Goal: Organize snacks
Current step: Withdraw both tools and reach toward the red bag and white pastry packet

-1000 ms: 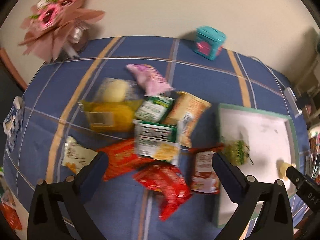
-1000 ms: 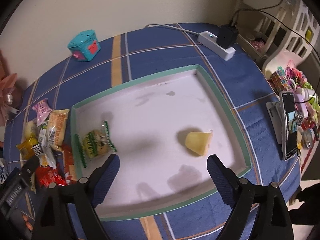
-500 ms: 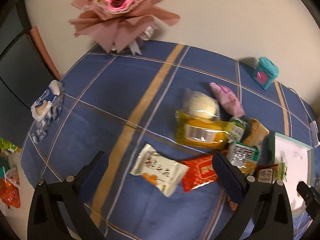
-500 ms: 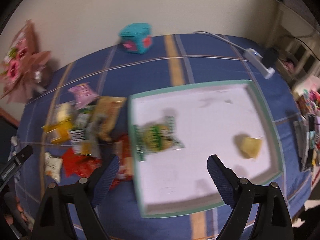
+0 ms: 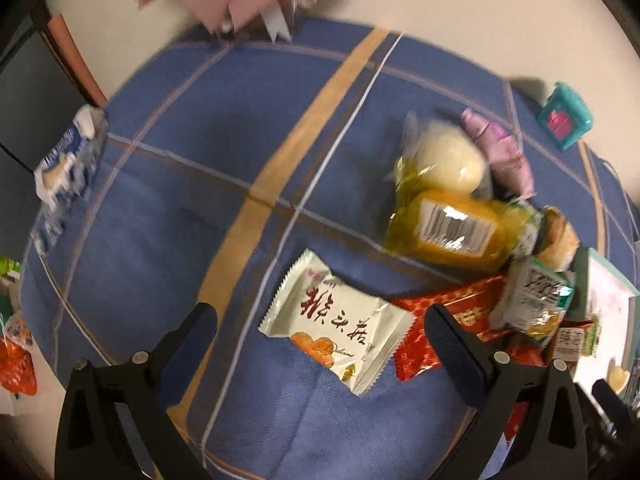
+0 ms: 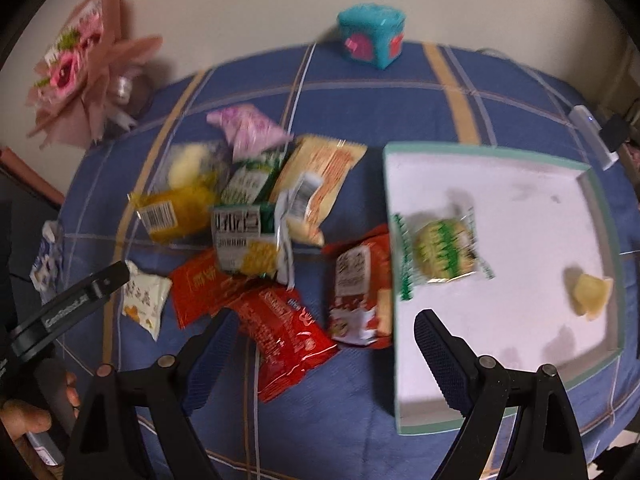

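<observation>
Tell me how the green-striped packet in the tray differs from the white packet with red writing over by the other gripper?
The green-striped packet already lies inside the tray; the white packet lies on the blue cloth. The green one is see-through, showing a pale snack; the white one is opaque, printed with red characters and orange pieces. The white packet sits between the open left gripper's fingers. Both lie flat and sealed.

**Colours on the Snack Table**

The tablecloth (image 5: 160, 240) is blue, crossed by tan bands and thin pale lines. The tray (image 6: 600, 216) has a teal-green rim and a white floor. In it lie a clear packet printed in green and white (image 6: 442, 250) and a pale yellow piece (image 6: 591, 298). The white packet (image 5: 340, 326) bears red characters and an orange picture. Beside it lies a red packet (image 5: 448, 320); above, a yellow one with a barcode (image 5: 448, 232). A pink packet (image 6: 248, 130), teal box with pink patches (image 6: 370, 40) and pink bouquet (image 6: 80, 68) sit farther back.
</observation>
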The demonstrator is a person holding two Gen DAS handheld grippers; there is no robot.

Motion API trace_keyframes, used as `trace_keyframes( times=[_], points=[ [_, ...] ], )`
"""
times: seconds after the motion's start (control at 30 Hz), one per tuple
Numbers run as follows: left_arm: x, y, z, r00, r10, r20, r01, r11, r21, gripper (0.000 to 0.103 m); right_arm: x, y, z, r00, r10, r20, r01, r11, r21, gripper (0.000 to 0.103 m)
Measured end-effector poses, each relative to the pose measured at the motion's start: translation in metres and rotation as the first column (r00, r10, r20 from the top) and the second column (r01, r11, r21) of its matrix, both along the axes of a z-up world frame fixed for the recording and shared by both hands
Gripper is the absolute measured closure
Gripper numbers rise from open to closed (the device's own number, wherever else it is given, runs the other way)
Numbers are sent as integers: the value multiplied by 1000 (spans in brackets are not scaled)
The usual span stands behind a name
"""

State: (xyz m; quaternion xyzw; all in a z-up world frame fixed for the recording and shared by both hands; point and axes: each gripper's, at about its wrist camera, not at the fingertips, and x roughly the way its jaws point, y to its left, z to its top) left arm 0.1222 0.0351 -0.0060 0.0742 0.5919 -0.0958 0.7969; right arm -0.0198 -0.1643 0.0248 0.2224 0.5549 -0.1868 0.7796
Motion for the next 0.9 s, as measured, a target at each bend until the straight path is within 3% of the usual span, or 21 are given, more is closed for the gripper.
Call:
trace_keyframes(
  times=[0.17,0.27,0.7,0.9],
  points=[
    [8,2,-18,999,28,-44,-28,1000,2,0,12,14,-22,998,41,-39,-40,999,22,12],
    [13,6,-25,997,51,-59,-51,999,0,0,18,22,-30,996,57,-69,-59,998,-21,11],
    [27,16,-42,990,108,-90,-109,994,-5,0,27,33,-30,993,104,-56,-105,994,-14,13],
    [33,21,-56,981,150,-123,-156,987,-38,0,30,35,-43,989,131,-69,-132,991,-5,26]
  ],
)
